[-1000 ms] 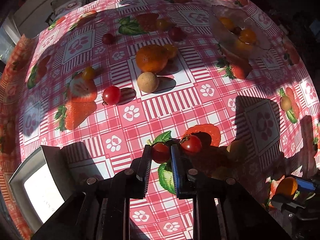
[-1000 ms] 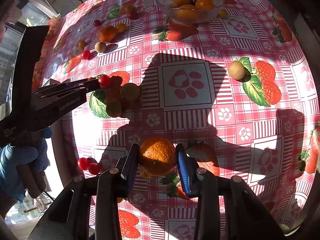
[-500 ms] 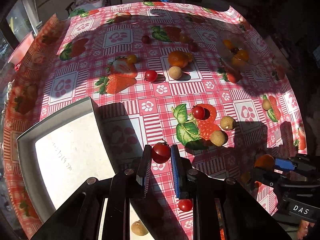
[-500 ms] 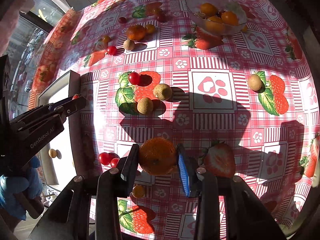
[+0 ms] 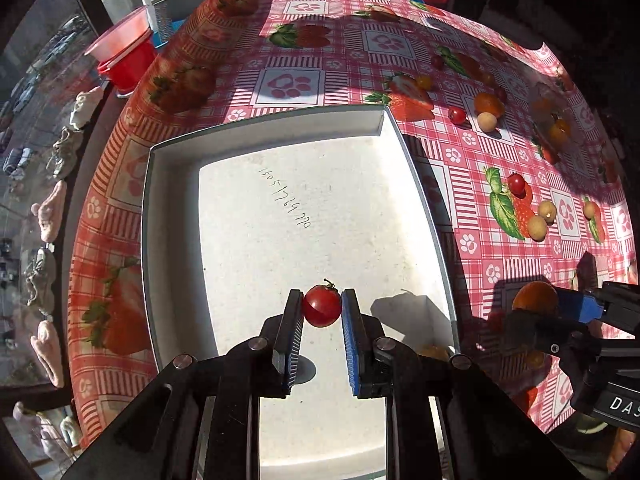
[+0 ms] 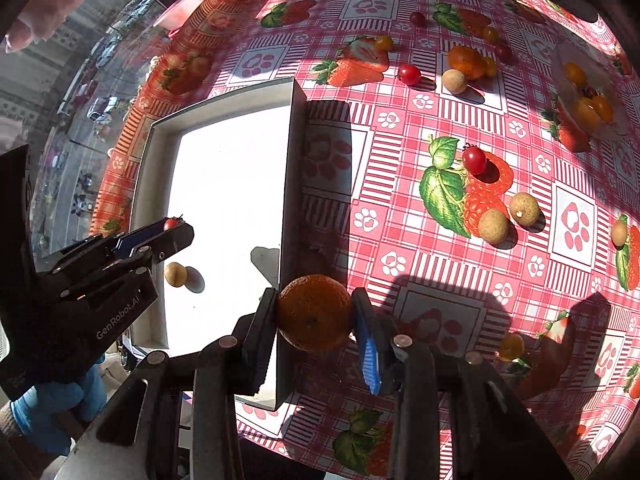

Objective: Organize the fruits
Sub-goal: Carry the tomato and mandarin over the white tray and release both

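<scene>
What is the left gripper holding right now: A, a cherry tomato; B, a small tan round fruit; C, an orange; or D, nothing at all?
A: in the left wrist view the left gripper has its fingers closed on a red cherry tomato over the white tray, while the orange sits in the right gripper.

Your left claw [image 5: 321, 306] is pinched tight on a cherry tomato [image 5: 321, 306], held level and up in the air, both fingers pressing its sides. Your right claw [image 6: 316, 314] sits off to its right and a bit lower, spread wider and clamped on an orange [image 6: 315, 312]. Blue glove [image 6: 48, 410] on your left hand, gripping the handle.
</scene>
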### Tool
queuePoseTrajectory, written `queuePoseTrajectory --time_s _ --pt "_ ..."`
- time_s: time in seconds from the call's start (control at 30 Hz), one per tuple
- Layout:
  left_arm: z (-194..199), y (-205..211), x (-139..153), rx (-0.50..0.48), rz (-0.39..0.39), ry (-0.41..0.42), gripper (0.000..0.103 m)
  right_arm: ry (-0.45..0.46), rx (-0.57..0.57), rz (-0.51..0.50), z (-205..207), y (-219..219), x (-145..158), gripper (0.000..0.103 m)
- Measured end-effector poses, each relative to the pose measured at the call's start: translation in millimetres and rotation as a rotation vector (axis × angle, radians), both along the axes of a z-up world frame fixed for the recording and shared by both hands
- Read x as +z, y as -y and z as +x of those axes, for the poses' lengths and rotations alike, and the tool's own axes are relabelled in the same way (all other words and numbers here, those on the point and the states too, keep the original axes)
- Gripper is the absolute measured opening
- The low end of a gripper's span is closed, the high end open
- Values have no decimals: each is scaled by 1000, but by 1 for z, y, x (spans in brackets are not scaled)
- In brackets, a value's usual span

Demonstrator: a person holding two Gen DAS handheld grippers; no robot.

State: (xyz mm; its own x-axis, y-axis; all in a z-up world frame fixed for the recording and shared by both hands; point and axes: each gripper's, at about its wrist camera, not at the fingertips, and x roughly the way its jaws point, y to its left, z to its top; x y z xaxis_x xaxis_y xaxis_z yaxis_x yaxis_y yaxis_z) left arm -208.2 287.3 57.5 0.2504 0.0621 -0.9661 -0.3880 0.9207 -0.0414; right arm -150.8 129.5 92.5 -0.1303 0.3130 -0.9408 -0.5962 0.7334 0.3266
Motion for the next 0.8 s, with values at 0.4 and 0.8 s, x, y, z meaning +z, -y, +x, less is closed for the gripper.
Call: queuePoseTrajectory --time_s 0.4,0.8 --pt "-16 -30 -36 34 16 -95 21 -44 99 -56 -28 -69 -39 40" --pt "-27 -48 -51 84 -31 -129 72 -56 93 -58 -25 -79 -45 53"
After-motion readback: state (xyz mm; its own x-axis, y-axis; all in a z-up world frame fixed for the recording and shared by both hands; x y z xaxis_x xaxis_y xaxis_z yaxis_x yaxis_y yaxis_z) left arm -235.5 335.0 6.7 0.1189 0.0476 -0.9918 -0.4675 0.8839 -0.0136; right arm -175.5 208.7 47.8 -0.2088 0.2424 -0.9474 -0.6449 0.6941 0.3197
